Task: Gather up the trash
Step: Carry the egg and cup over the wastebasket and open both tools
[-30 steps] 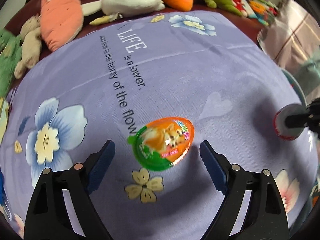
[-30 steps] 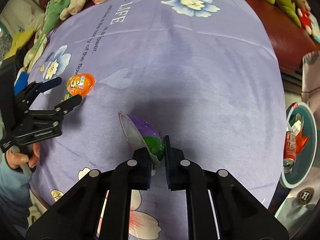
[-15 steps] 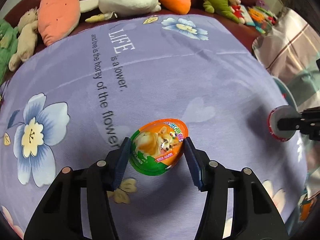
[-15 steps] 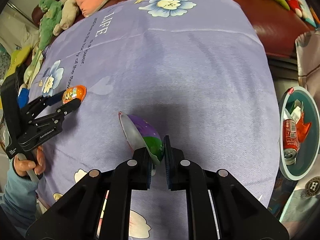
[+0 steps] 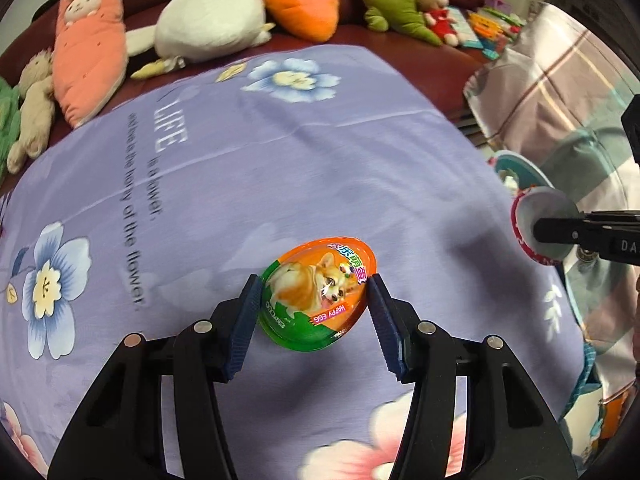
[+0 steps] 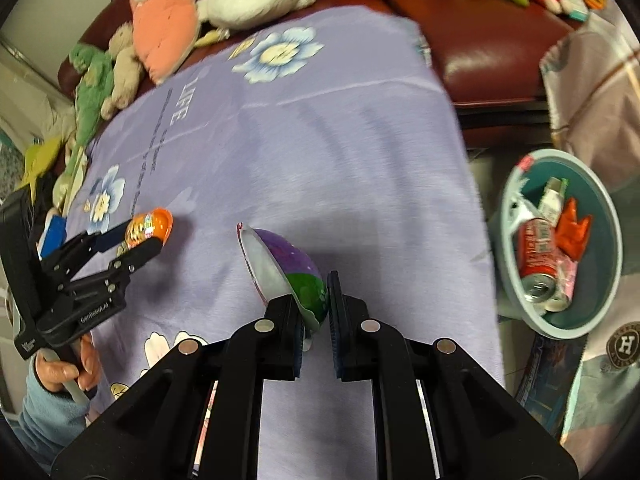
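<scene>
An egg-shaped package [image 5: 316, 300], orange and green with a corgi picture, hangs above the purple blanket [image 5: 280, 160]. My left gripper [image 5: 314, 284] is shut on its sides. The right wrist view shows the same package [image 6: 150, 226] in the left gripper [image 6: 132, 240], which a hand holds at the far left. My right gripper [image 6: 314, 292] is shut on the rim of a purple and green half egg shell [image 6: 280, 264] with a white inside. In the left wrist view that shell [image 5: 528, 216] shows at the right edge, clamped by the right gripper [image 5: 540, 234].
A teal bin [image 6: 600, 248] stands off the blanket's right edge and holds a red can [image 6: 538, 252], a small bottle and wrappers. Its rim [image 5: 516, 164] also shows in the left wrist view. Plush toys [image 5: 216, 20] line the dark red sofa at the back. A checked cloth [image 5: 560, 80] lies at the right.
My left gripper closed on the corgi egg package and lifted it off the blanket. Both grippers moved right toward the teal bin, which now shows larger in the right wrist view.
</scene>
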Demonstrator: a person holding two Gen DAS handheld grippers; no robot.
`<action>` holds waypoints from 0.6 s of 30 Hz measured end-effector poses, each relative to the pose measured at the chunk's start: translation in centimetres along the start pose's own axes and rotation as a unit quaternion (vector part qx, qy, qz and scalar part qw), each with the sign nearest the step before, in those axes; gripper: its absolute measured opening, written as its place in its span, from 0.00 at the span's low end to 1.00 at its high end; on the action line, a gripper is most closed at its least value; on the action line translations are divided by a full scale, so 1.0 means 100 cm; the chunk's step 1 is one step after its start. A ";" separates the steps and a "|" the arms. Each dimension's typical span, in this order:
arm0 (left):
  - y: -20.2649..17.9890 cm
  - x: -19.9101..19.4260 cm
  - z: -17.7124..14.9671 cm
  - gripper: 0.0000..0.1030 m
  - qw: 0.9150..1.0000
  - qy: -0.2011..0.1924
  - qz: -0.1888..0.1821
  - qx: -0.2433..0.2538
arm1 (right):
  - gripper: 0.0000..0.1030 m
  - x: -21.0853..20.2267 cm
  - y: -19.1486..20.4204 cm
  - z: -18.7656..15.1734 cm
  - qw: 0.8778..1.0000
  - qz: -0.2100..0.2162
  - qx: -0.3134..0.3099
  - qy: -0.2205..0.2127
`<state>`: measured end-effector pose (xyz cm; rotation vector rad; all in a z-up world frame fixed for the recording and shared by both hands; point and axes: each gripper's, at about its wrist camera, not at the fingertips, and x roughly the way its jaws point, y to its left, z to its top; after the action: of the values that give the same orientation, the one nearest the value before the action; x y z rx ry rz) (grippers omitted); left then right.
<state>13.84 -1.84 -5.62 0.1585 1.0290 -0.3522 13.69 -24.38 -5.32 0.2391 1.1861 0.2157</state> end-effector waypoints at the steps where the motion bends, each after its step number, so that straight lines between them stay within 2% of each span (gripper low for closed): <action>1: -0.010 -0.001 0.002 0.53 1.000 -0.001 -0.002 0.005 | 0.10 -0.003 -0.005 -0.001 1.000 0.000 0.003 -0.003; 18: -0.163 0.006 0.042 0.54 0.995 -0.001 -0.036 0.091 | 0.10 -0.071 -0.141 -0.033 0.992 0.001 0.099 -0.075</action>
<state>11.65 -18.43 -3.39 0.2850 1.0017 -0.5127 8.61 -39.62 -4.34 0.4233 1.0586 0.0788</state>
